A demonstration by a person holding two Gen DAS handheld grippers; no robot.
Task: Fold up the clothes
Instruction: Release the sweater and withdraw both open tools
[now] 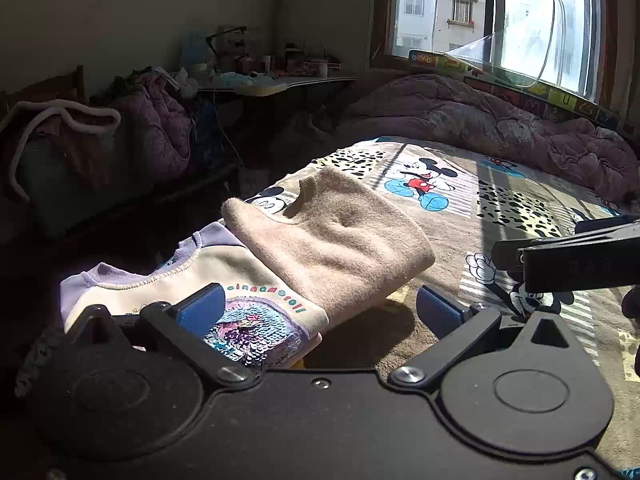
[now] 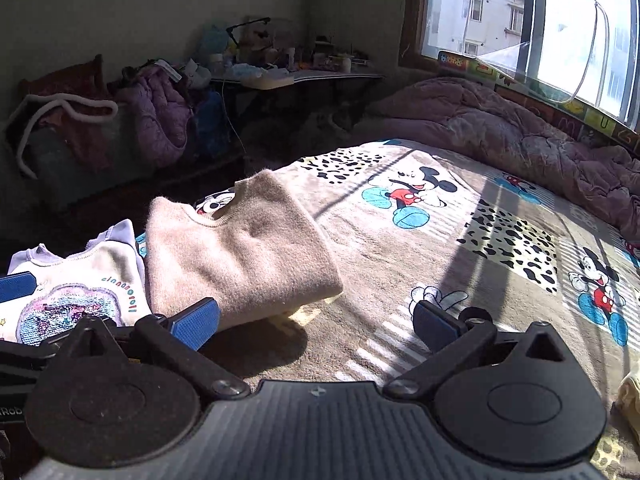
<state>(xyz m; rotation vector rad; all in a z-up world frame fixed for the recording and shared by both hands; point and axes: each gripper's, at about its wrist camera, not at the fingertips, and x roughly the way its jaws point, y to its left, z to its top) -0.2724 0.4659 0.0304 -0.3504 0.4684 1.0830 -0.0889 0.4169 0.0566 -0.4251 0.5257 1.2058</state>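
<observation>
Beige folded knit sweater [image 1: 332, 236] lies on the cartoon-print bed blanket [image 2: 440, 248]; both hand-held grippers [image 1: 320, 308] [image 2: 316, 320] hover spread apart, empty.

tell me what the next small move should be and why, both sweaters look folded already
Probably swing the right gripper toward the pale yellow fabric at the right edge of its view, likely the next garment. The beige sweater lies folded, overlapping the white sequin sweatshirt on the bed blanket, and both the right gripper and the left gripper have jaws wide open, holding nothing.
</observation>
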